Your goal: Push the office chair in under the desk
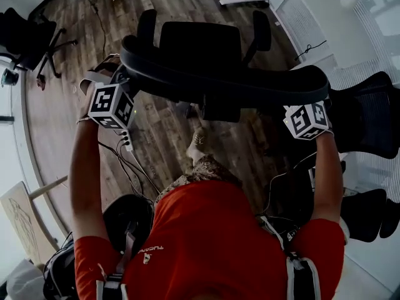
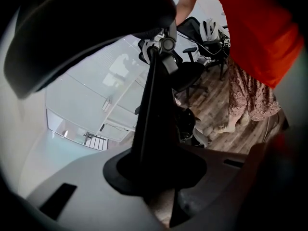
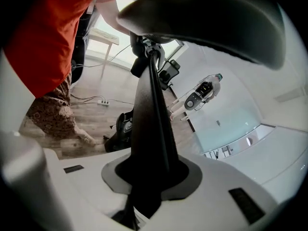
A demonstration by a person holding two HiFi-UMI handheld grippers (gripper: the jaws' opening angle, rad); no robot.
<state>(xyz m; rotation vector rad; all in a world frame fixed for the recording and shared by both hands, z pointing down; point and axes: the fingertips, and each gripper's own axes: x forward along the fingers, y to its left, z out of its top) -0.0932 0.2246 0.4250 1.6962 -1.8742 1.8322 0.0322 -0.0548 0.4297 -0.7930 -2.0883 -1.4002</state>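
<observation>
Gripping the office chair (image 1: 200, 49) by the top of its backrest (image 1: 225, 86), we are standing behind it in the head view. The left gripper (image 1: 120, 80) is clamping the backrest at 9 o'clock and the right gripper (image 1: 305, 108) at 3 o'clock. The seat is pointing away from us toward 12 o'clock, out in the open on the wood-plank floor (image 1: 69, 92). What looks to be the white desk (image 1: 294, 14) is lying at 1 o'clock, apart from the chair. We are judging the push as barely begun. The next move is calling for steering the chair forward and slightly right, driving both ends evenly so it is not swinging off line. Other black chairs (image 1: 369, 114) are crowding 3 o'clock, and a power strip (image 1: 127, 144) with cables is trailing at 8 o'clock.

In the left gripper view, the jaws are pressing together on a thin black edge of the backrest, which is rising toward 12 o'clock. Plank floor is showing at 4 o'clock and white panels (image 2: 96, 90) at 9 o'clock.

In the right gripper view, the jaws are likewise pinching that black edge, with floor running at 9 o'clock and pale walls (image 3: 240, 119) filling 3 o'clock.
</observation>
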